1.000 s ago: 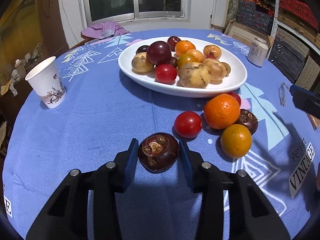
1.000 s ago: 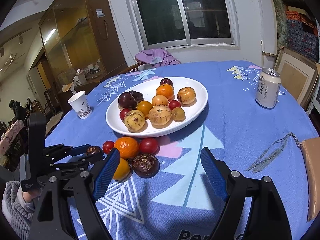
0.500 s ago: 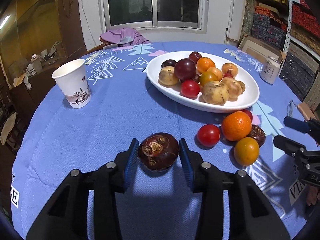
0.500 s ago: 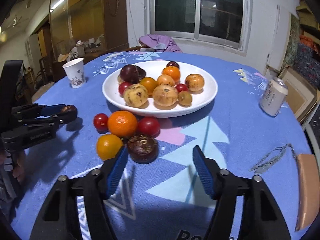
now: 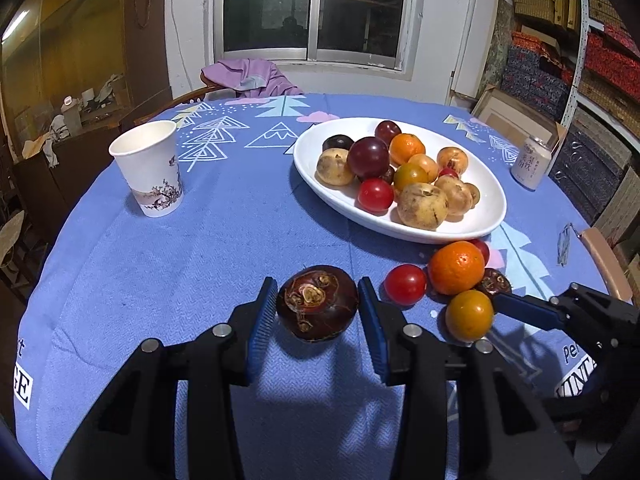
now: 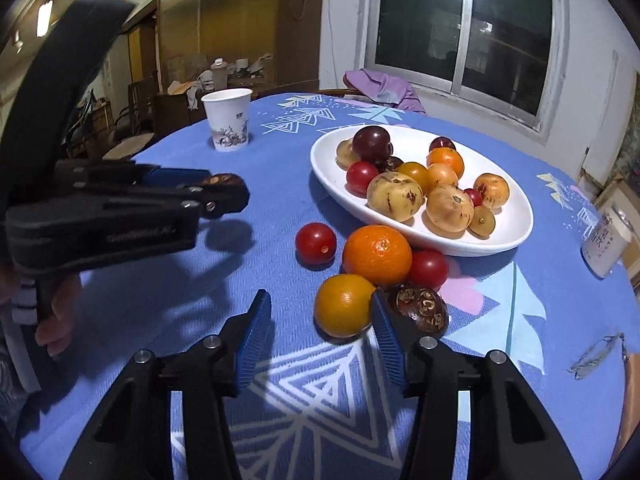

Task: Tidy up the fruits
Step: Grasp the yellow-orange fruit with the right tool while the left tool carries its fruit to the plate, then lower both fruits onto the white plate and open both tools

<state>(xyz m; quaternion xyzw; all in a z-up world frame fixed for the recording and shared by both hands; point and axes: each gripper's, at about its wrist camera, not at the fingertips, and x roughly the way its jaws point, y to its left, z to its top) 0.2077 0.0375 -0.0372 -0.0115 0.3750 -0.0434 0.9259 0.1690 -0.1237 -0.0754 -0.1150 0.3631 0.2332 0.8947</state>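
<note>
Above the blue-clothed tabletop [image 5: 224,240], gripping a dark brown water chestnut [image 5: 317,303] in the left gripper [image 5: 318,320], jaws pressing on both its sides.

Near the loose fruit beside the white plate [image 6: 516,216], closing the jaws of the right gripper [image 6: 322,332], pads not yet pressing on anything; lying just ahead of the right-hand pad, partly in the gap, a small orange [image 6: 345,311]; sitting just beyond that pad, a second water chestnut [image 6: 420,307]. Touching these, a larger orange [image 6: 377,255] and a red tomato [image 6: 428,269]; lying slightly apart, another tomato [image 6: 316,241]. Filling the plate, mixed dark, red, orange and tan fruits. Standing well apart on the cloth, a paper cup [image 5: 150,172] and a drink can [image 5: 531,163].
</note>
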